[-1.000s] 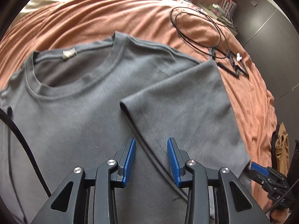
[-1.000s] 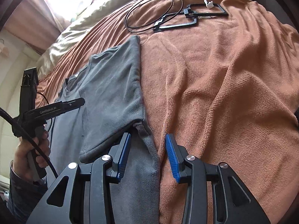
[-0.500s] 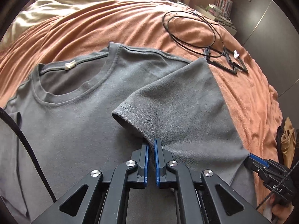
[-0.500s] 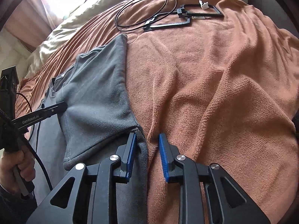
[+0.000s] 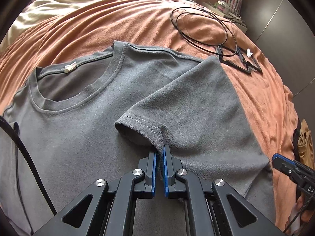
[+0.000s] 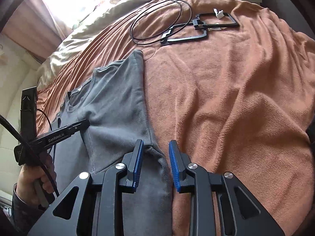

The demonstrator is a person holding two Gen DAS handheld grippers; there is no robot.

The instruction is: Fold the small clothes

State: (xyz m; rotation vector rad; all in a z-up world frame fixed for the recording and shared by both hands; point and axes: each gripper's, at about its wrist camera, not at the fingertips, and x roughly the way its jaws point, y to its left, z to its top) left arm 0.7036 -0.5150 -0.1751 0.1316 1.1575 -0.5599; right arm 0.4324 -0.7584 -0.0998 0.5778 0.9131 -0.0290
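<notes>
Pinching hard now, the left gripper [image 5: 159, 157] is clamping its blue pads together on the hem of the folded-over sleeve [image 5: 141, 125], lifting a small ridge of grey cloth so that flap can be carried, by my reading, further across the body. Over on the right, the right gripper [image 6: 155, 157] is sitting with its jaws partly apart, having closed in and just eased open a touch, and the shirt's side edge is lying between the pads without either one clearly pressing on it; it looks to be lining up a second grip so both corners of the flap travel together. A hand [image 6: 34, 184] is gripping the left tool's handle at the near left of the right wrist view, a black cable trailing from it. Moving outward, the grey T-shirt [image 5: 78, 129] is lying flat, front up, on the orange blanket [image 6: 236, 102], collar [image 5: 65, 106] pointing far and its white label showing. Further out, a looped black cable [image 5: 198, 27] and a black frame-shaped piece [image 6: 198, 29] are resting on the blanket, well apart from the shirt. Farthest of all, a beige duvet [image 5: 88, 2] is bunching up at the head of the bed.
</notes>
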